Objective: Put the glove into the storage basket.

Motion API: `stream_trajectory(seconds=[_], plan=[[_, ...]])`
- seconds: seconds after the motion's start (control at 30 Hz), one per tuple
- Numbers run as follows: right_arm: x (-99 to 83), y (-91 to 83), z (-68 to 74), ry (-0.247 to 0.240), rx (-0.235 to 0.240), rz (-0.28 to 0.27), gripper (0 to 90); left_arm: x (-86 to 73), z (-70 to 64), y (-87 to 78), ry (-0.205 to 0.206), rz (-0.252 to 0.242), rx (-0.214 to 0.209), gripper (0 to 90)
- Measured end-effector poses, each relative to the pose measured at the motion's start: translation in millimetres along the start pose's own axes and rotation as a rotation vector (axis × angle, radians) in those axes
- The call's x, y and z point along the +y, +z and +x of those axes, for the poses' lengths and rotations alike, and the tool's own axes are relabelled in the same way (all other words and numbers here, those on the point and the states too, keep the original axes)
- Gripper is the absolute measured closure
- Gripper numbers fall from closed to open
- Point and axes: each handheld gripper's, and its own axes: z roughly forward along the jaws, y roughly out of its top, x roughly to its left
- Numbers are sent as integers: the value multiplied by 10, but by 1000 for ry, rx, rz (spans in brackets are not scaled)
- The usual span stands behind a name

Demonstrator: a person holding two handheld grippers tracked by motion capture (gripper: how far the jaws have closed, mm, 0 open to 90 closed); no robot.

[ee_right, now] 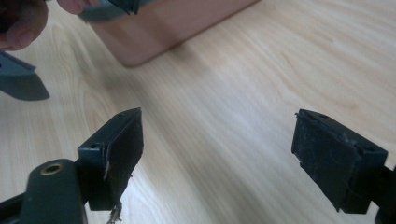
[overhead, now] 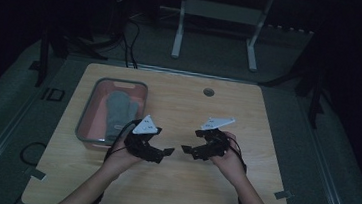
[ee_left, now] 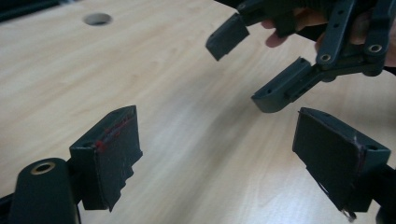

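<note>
A pink tray (overhead: 90, 104) with a grey rim sits at the table's left and holds a grey mitten (overhead: 120, 111). My left gripper (overhead: 166, 152) hovers just right of the tray, tips pointing right, open and empty; its own view shows the jaws wide apart (ee_left: 217, 158) over bare wood. My right gripper (overhead: 186, 148) faces it from the right, tips pointing left, open too (ee_right: 217, 156). The two sets of tips are close but apart. The right gripper's fingers (ee_left: 280, 86) show in the left gripper view.
The light wooden table (overhead: 175, 192) has a round cable hole (overhead: 208, 91) near its far edge. A corner of the pink tray (ee_right: 163, 28) shows in the right gripper view. Beyond the table stand a white frame (overhead: 217, 15), cables and dark floor.
</note>
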Motion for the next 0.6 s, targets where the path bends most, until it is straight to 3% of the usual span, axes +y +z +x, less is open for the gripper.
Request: stream_trajectory(seconds=[0.27,0.4,0.5,0.6], plan=[[-274,-34,-51,-18,-6,5,169,-188,-101,242,26,18,-66,155],[-447,-68,-88,1,-12,2,169,-283,-121,323,6,9,-82,155],[-594,-103,-125,5,-11,-7,168,-345,-150,376,27,22,-73,155],[-741,-134,-155,-4,-6,2,155,-396,-169,420,19,33,-83,155]])
